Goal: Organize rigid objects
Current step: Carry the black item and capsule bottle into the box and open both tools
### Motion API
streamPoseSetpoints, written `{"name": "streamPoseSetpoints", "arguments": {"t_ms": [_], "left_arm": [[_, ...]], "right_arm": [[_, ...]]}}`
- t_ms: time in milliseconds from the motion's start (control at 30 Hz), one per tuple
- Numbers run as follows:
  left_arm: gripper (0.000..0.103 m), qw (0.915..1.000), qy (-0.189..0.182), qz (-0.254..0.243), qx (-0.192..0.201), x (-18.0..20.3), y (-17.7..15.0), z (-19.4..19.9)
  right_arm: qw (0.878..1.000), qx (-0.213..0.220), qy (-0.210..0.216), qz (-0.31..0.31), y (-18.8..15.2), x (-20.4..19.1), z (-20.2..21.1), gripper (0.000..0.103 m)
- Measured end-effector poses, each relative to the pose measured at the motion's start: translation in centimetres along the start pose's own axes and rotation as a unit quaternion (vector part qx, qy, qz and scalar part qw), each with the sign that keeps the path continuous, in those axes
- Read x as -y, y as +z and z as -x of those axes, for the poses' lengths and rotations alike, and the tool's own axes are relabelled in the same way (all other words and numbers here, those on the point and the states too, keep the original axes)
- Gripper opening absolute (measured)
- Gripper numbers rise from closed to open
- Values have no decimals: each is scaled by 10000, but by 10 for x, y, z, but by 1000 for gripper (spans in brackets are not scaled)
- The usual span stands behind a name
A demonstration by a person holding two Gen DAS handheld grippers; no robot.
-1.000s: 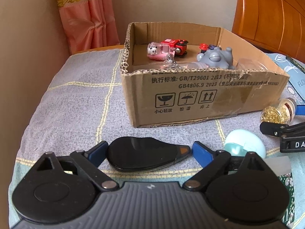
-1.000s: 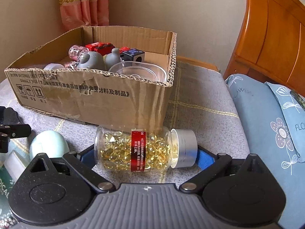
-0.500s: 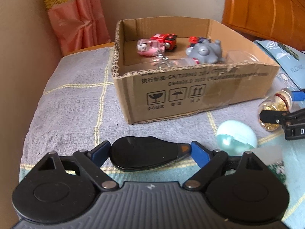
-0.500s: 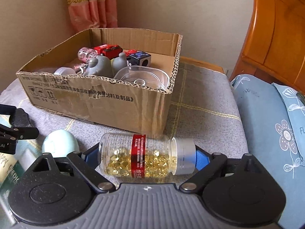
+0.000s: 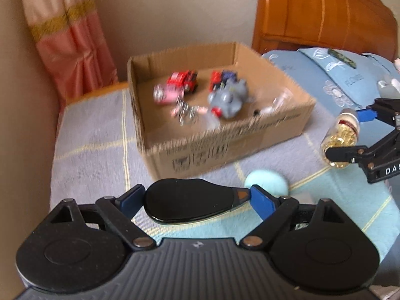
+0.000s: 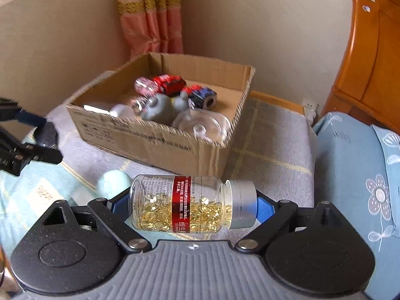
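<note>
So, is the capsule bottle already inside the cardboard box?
No, the capsule bottle is clamped sideways in the right tool, lifted above the bedspread in front of the cardboard box, not in it.

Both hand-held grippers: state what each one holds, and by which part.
Left hand-held gripper: black teardrop-shaped object, clamped end to end. Right hand-held gripper: capsule bottle, lying sideways, gripped by its base and silver cap.

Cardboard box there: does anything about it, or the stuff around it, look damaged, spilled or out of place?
The cardboard box has ragged, roughly cut top edges. Nothing is spilled: the pill bottle lies sideways, capped, clamped in the right gripper. A pale green egg-shaped thing lies on the blanket outside the box.
</note>
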State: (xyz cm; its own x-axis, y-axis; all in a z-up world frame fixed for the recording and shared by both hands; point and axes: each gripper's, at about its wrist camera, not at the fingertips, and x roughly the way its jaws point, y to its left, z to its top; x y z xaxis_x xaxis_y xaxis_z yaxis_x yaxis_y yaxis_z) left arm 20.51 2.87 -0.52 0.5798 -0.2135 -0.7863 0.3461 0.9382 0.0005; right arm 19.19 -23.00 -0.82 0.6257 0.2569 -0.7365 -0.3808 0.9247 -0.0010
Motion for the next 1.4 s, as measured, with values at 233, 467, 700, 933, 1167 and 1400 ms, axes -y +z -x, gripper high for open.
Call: {"name": "streamPoseSetpoints", "arguments": {"t_ms": [233,467,700,933,1167,1400], "left_arm": [[89,9992,-64,-224,335,1,45,9],[89,9991,-14,-172,376,-5,83,-16],[91,9995,178,29,247,-17,95,-48],[92,9996,92,163,196,-22,82,-51],[96,9988,96,119,454,-14,58,-28],[96,9973,240,49,686,-10,39,-14]], "right_arm": [[9992,314,161,179,26,-2,22,96],[9986,444,124,254,50,1,23,96],[9986,414,39,314,65,4,13,96],[9990,353,43,260,74,3,2,96],[9992,381,51,123,97,7,-12,96],[9994,296,118,-160,134,14,-40,96]]}}
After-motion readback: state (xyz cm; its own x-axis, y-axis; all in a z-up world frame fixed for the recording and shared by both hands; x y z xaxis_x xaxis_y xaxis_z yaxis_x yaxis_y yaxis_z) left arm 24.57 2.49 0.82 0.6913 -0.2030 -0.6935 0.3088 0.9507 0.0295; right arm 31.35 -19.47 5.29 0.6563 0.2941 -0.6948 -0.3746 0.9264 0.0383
